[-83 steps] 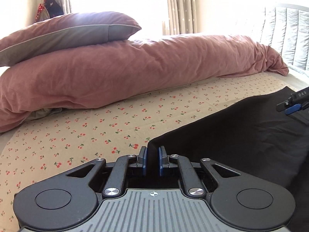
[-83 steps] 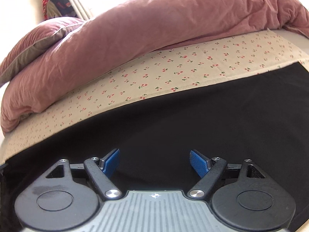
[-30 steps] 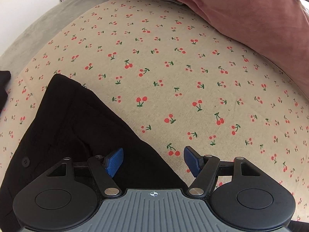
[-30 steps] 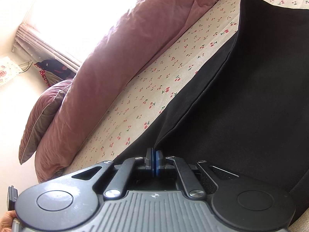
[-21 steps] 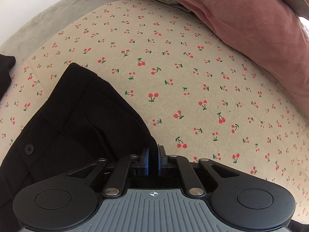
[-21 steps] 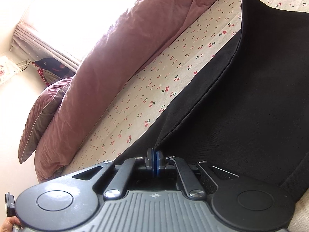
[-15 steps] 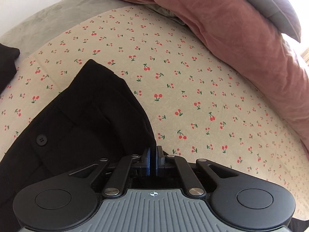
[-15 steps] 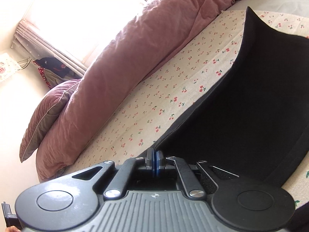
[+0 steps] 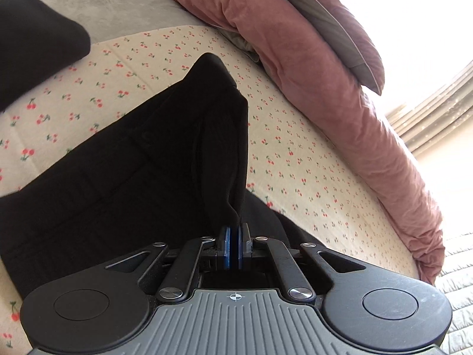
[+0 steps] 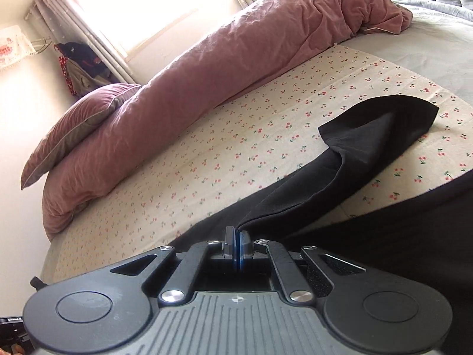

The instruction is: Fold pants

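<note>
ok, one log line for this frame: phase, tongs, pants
phase: fold in progress | left tongs: shut on pants | right tongs: shut on pants | pants: black, pinched parts lifted over cherry sheet

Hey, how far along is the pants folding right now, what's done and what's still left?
Done: both grippers have a grip. The left gripper and right gripper are each shut on an edge of the black pants.
In hand: the fabric is raised off the cherry-print sheet, draping between the grips.
Left: no flat fold shows yet. The lifted part has to be laid over the rest, released and smoothed.
</note>
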`<state>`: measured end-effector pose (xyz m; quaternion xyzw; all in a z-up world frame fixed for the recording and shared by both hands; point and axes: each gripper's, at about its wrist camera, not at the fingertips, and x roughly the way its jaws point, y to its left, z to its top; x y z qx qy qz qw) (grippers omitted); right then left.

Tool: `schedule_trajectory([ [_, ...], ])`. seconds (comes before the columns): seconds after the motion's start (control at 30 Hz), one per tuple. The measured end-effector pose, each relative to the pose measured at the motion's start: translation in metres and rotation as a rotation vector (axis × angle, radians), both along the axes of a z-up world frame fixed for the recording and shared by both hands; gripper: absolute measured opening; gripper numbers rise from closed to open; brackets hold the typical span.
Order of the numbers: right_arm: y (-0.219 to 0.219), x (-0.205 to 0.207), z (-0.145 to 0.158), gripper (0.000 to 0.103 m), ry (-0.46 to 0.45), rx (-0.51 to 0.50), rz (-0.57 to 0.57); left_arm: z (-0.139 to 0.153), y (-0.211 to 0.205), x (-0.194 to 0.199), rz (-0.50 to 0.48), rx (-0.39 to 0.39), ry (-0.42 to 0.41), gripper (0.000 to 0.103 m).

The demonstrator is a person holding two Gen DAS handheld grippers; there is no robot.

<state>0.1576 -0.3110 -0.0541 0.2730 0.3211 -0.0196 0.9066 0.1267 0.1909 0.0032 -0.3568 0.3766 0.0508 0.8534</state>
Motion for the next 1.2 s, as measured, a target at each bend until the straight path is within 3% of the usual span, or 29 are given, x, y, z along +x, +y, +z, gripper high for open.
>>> schedule_trajectory([
  [0.3,0.019,-0.05,-0.051,0.001,0.136,-0.126,0.07,-0.07,0.029,-0.076,-0.004,-0.1,0.038,0.004],
  [0.43,0.027,-0.05,-0.066,0.009,0.177,-0.197,0.101,-0.084,0.041,-0.094,0.004,-0.166,0.0,0.013],
  [0.47,0.029,-0.052,-0.064,0.012,0.168,-0.213,0.107,-0.082,0.043,-0.097,0.009,-0.164,-0.016,0.013],
  [0.53,0.033,-0.054,-0.058,0.039,0.16,-0.251,0.105,-0.076,0.047,-0.103,0.018,-0.117,-0.062,0.016],
  [0.6,0.039,-0.06,-0.049,0.048,0.112,-0.306,0.109,-0.07,0.051,-0.109,0.053,-0.039,-0.105,0.018],
  [0.73,0.062,-0.068,-0.038,0.064,0.029,-0.44,0.157,-0.062,0.063,-0.114,0.121,0.006,-0.179,0.045],
  [0.93,0.109,-0.071,-0.041,0.065,-0.045,-0.587,0.324,-0.058,0.075,-0.121,0.105,-0.007,-0.239,0.061],
  [1.07,0.137,-0.077,-0.041,0.065,-0.116,-0.633,0.444,-0.063,0.087,-0.13,0.108,-0.013,-0.261,0.061],
  [1.2,0.158,-0.08,-0.042,0.065,-0.179,-0.635,0.558,-0.07,0.104,-0.134,0.13,-0.075,-0.302,0.06],
])
